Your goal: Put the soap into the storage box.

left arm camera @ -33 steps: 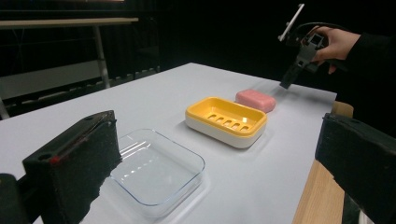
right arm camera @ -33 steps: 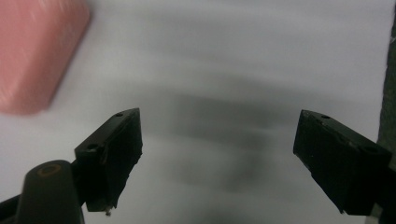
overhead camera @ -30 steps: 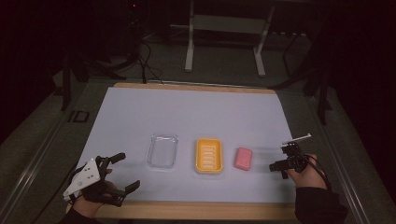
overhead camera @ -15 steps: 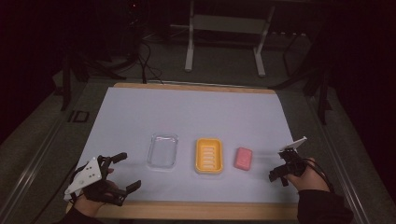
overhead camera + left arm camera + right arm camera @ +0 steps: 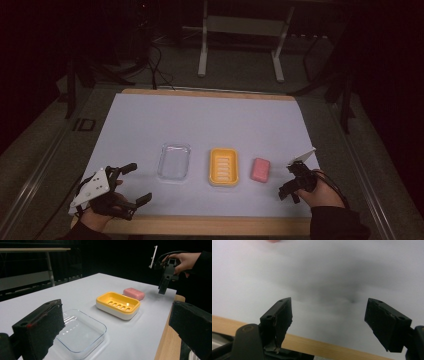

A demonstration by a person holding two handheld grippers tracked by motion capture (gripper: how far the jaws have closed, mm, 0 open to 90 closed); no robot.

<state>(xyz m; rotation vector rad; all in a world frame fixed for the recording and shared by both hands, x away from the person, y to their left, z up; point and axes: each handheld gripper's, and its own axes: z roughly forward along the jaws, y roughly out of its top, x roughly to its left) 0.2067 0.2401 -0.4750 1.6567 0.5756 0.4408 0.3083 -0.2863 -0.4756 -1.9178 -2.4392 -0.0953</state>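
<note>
Three things lie in a row on the white sheet (image 5: 210,125): a clear plastic tray (image 5: 174,162), a yellow soap dish (image 5: 223,166) with a slotted insert, and a pink soap bar (image 5: 260,170). My left gripper (image 5: 140,182) rests at the front left, open wide and empty, and looks across the clear tray (image 5: 80,331), the yellow dish (image 5: 118,304) and the soap (image 5: 133,293). My right gripper (image 5: 287,183) hovers just right of the soap and tilts down at the sheet. It is open with nothing between its fingers (image 5: 279,315).
The table's wooden front edge (image 5: 200,225) runs close under both hands, and it shows as a wooden strip (image 5: 317,345) in the right gripper view. Beyond the row the white sheet is bare. A metal stand (image 5: 240,45) sits on the dark floor behind.
My right gripper has shifted left and toward the front edge, tipping its jaws down at the sheet beside the soap. The left gripper and the three objects have stayed put.
</note>
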